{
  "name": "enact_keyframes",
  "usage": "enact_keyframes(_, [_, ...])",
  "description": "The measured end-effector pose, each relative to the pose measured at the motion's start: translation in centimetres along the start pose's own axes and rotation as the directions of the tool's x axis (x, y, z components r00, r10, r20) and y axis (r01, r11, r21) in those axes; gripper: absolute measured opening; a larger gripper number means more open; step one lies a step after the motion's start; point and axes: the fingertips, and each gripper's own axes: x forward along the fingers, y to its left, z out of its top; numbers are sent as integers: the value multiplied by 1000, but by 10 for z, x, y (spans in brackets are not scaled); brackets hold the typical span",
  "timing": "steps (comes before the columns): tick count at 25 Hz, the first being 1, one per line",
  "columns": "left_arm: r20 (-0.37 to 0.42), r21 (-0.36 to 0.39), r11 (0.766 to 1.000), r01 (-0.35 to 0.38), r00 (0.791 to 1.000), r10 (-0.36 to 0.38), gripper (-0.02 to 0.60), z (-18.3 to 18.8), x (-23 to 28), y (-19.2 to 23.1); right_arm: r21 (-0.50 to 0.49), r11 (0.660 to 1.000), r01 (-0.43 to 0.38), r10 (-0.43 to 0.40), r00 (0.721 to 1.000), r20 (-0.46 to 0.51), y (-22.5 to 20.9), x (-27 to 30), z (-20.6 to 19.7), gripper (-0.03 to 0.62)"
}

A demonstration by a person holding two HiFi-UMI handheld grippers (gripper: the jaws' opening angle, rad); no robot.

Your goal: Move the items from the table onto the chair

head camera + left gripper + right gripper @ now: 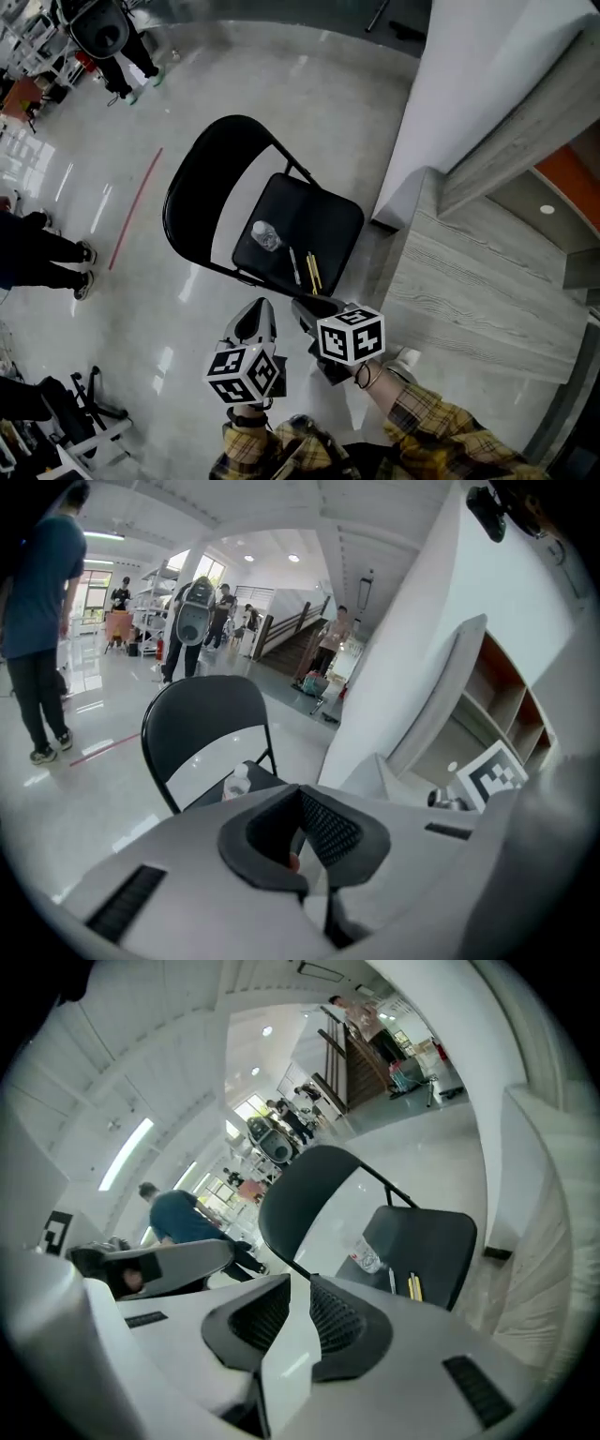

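A black folding chair (323, 211) stands on the shiny floor. On its seat lie a clear plastic bottle (267, 235), a pale pen (294, 265) and yellow pencils (314, 270). My left gripper (258, 314) hovers just in front of the seat's near edge, shut and holding nothing. Beside it on the right, my right gripper (309, 307) is open a little, also with nothing in it. The left gripper view has the shut left gripper (300, 803) before the chair back (202, 719) and bottle (237, 782). In the right gripper view, floor shows through the right gripper (298, 1288), with bottle (367, 1258) and pencils (413, 1285) beyond.
A grey wood-grain table (469, 281) stands to the right of the chair, against a white wall (469, 84). People (47, 253) stand at the left, and another person (103, 33) is far off. A red line (136, 206) runs across the floor.
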Motion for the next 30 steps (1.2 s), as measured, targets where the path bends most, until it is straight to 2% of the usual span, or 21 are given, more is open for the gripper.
enact_keyframes(5, [78, 101, 990, 102, 991, -111, 3, 42, -19, -94, -115, 990, -83, 97, 988, 123, 40, -110, 40, 67])
enact_keyframes(8, [93, 177, 967, 180, 976, -199, 3, 55, -34, -159, -169, 982, -81, 115, 972, 207, 51, -182, 58, 66])
enact_keyframes(11, [85, 230, 942, 243, 960, -268, 3, 54, -49, -223, -196, 978, -70, 124, 952, 279, 52, -257, 66, 66])
enact_keyframes(15, [52, 288, 904, 317, 937, -346, 3, 25, -59, -310, -202, 979, -30, 109, 914, 391, 27, -356, 60, 64])
enact_keyframes(19, [4, 341, 848, 405, 902, -433, 3, -10, -64, -395, -179, 983, 47, 50, 863, 502, -10, -448, 50, 51])
enact_keyframes(25, [-32, 375, 787, 490, 855, -517, 3, -65, -75, -507, -135, 977, 168, -55, 801, 597, -70, -572, 21, 39])
enact_keyframes(27, [-66, 394, 758, 520, 838, -541, 3, -85, -77, -539, -102, 972, 210, -101, 773, 626, -90, -608, 9, 37])
enact_keyframes(30, [-129, 433, 697, 572, 804, -580, 3, -112, -82, -582, -38, 958, 283, -184, 715, 674, -116, -657, -8, 31])
